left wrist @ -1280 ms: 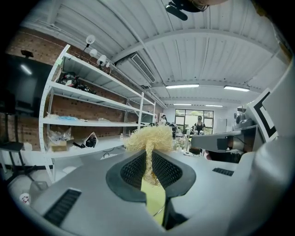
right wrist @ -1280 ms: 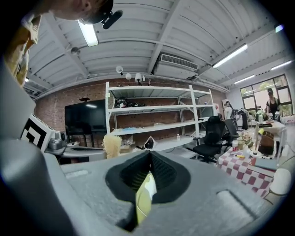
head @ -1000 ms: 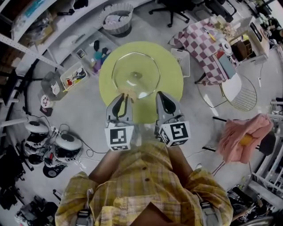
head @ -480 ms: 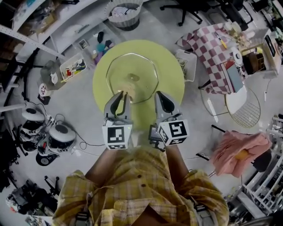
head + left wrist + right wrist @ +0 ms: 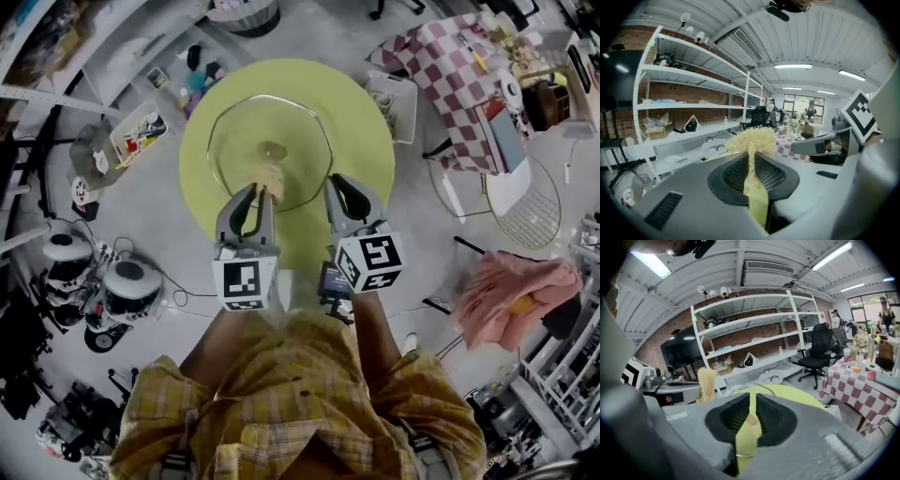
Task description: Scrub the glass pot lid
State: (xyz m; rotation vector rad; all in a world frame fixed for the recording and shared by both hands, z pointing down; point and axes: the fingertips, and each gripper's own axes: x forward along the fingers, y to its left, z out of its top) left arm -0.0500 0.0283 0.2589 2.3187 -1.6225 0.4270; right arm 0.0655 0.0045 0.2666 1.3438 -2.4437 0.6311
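The left gripper [image 5: 258, 195] was clenched on a straw-coloured fibrous scrubber [image 5: 270, 176], its tuft sticking out past the tips. The right gripper [image 5: 339, 184] had just been opening its jaws. They stood a narrow slit apart with nothing between them, and green table top showed through the gap.

The scrubber tip hung over the near rim of the glass pot lid [image 5: 300, 131], which lay knob [image 5: 272, 150] up at the middle of the round green table [image 5: 366, 112]. Contact could not be resolved.

Risk, as judged: the lid was unrestrained on the table, so scrub pressure could slide or spin it toward the table's edge. The scrubber, pinched at a thin waist, could pull free.

Pose: both grippers sat side by side over the table's near half, pointing forward and slightly down, with marker cubes [image 5: 246, 284] toward the person [image 5: 300, 403].
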